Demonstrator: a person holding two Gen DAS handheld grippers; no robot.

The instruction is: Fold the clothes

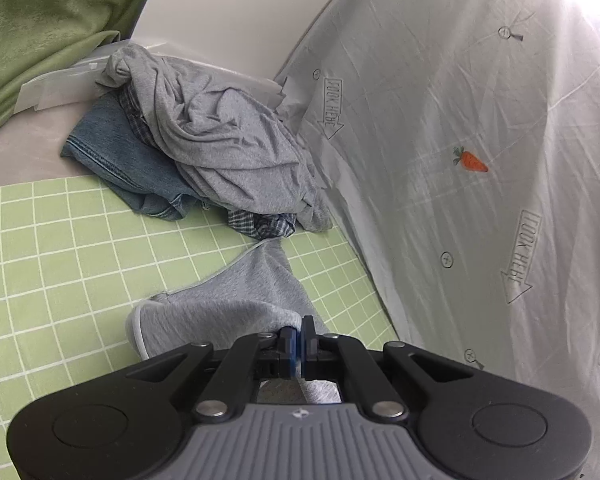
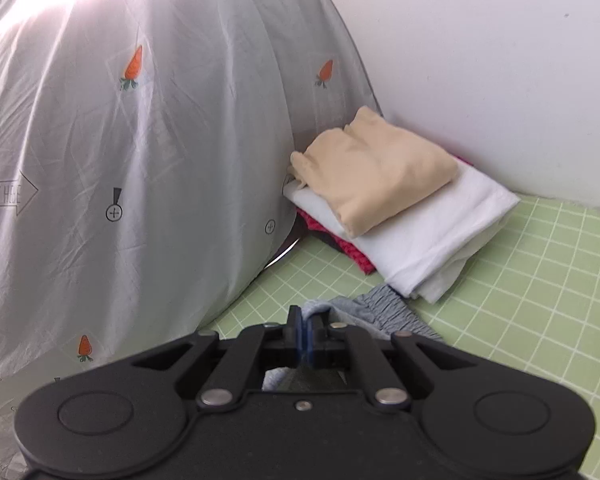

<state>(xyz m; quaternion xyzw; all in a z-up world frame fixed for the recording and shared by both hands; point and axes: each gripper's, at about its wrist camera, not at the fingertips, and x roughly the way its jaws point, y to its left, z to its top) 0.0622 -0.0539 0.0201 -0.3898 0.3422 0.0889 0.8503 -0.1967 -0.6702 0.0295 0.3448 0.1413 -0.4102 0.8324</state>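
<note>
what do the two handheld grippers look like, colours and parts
Both are matte black, wide rounded bodies with crossed linkage arms, silver pivot rivets and blue-padded fingers. The left gripper has a ribbed grey panel with a small emblem; the right gripper is plain black with one small screw.

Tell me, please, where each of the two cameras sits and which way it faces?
Left wrist: sits on the left gripper, looking along its fingers at a heap of unfolded clothes; the gripper is shut on a grey garment.
Right wrist: sits on the right gripper, facing a folded stack by the wall; it is shut on grey fabric.
Shared: the green grid mat and the carrot-print sheet. No hand shows in either.
</note>
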